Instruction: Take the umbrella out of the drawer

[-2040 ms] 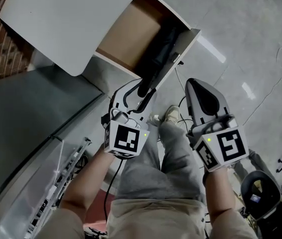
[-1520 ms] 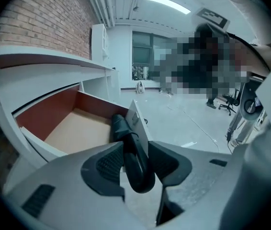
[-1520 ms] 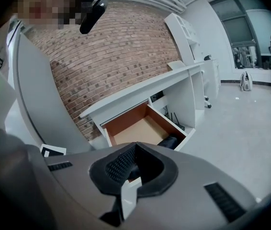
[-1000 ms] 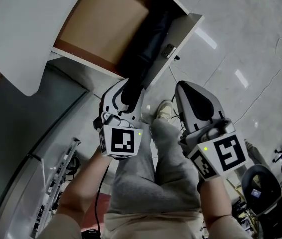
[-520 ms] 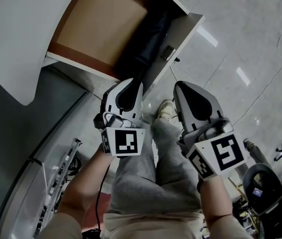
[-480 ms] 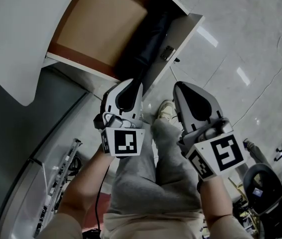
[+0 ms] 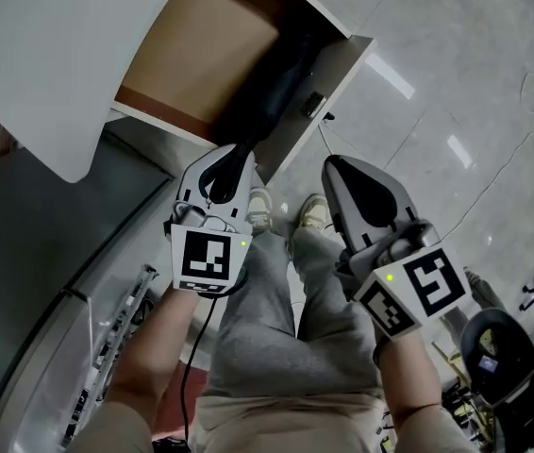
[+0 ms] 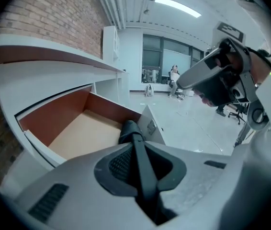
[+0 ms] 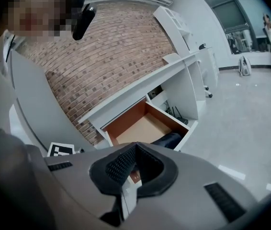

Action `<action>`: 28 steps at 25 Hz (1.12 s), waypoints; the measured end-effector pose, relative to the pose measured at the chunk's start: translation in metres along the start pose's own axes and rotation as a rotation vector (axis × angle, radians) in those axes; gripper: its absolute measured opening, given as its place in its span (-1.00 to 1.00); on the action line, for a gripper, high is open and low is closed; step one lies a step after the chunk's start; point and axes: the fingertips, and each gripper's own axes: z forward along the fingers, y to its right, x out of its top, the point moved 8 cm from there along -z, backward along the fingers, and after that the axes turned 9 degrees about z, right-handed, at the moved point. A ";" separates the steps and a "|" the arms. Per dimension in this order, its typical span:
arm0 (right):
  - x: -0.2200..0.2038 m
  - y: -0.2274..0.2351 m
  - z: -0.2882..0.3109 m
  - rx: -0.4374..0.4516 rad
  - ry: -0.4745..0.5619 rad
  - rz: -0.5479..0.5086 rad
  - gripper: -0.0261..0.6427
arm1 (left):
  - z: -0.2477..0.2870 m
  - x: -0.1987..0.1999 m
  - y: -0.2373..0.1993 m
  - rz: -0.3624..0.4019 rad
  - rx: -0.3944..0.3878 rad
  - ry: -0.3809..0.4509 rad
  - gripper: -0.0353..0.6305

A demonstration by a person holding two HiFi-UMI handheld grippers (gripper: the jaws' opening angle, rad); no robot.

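The white drawer (image 7: 206, 59) stands pulled out, its brown bottom bare. A black folded umbrella (image 7: 281, 83) lies along the drawer's right side, next to the front panel. My left gripper (image 7: 237, 151) is at the drawer's near end. Its jaws are closing on the umbrella's black handle (image 8: 142, 169), which runs between the pads. In the left gripper view the umbrella (image 8: 128, 128) reaches from the left gripper (image 8: 136, 152) into the drawer (image 8: 78, 128). My right gripper (image 7: 331, 164) hangs to the right over the floor, shut and empty. The right gripper view shows the right gripper (image 9: 133, 153), the drawer (image 9: 140, 126) and the umbrella (image 9: 170, 139).
A white countertop (image 7: 50, 55) overhangs the drawer, against a brick wall (image 9: 111, 51). The person's grey-trousered legs (image 7: 276, 328) and shoes (image 7: 316, 213) are below the grippers. A dark office chair (image 7: 493, 366) stands at the lower right on the pale floor (image 7: 456, 83).
The left gripper's jaws have closed on the umbrella handle, and that gripper has shifted left and up a little. The right gripper has hardly moved.
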 end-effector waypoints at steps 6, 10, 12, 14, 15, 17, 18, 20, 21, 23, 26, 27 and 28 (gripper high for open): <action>0.029 -0.022 -0.025 -0.003 0.052 -0.038 -0.90 | -0.032 0.018 -0.004 -0.020 -0.003 -0.032 -0.77; 0.051 -0.041 -0.047 -0.005 0.075 -0.067 -0.90 | -0.065 0.050 -0.008 -0.020 0.001 -0.004 -0.77; 0.061 -0.052 -0.061 -0.009 0.090 -0.071 -0.90 | -0.084 0.069 -0.008 -0.026 0.001 0.019 -0.77; 0.072 -0.064 -0.078 -0.007 0.111 -0.073 -0.90 | -0.105 0.090 -0.008 -0.023 0.009 0.045 -0.77; 0.079 -0.071 -0.087 -0.005 0.123 -0.078 -0.90 | -0.115 0.101 -0.009 -0.023 0.016 0.060 -0.77; 0.092 -0.086 -0.105 0.000 0.146 -0.097 -0.90 | -0.136 0.124 -0.010 -0.029 0.032 0.092 -0.77; 0.100 -0.093 -0.113 0.002 0.157 -0.108 -0.90 | -0.147 0.136 -0.010 -0.032 0.041 0.107 -0.77; 0.115 -0.108 -0.132 0.007 0.180 -0.126 -0.90 | -0.168 0.158 -0.012 -0.037 0.059 0.130 -0.77; 0.124 -0.116 -0.141 0.011 0.193 -0.134 -0.90 | -0.179 0.169 -0.012 -0.039 0.067 0.141 -0.77; 0.141 -0.131 -0.161 0.020 0.224 -0.151 -0.90 | -0.199 0.190 -0.013 -0.033 0.083 0.167 -0.77; 0.165 -0.155 -0.190 0.031 0.270 -0.181 -0.90 | -0.228 0.219 -0.013 -0.008 0.094 0.195 -0.77; 0.172 -0.162 -0.199 0.032 0.284 -0.192 -0.90 | -0.237 0.228 -0.013 -0.003 0.096 0.210 -0.77; 0.180 -0.169 -0.208 0.034 0.298 -0.204 -0.90 | -0.245 0.238 -0.012 -0.003 0.101 0.224 -0.77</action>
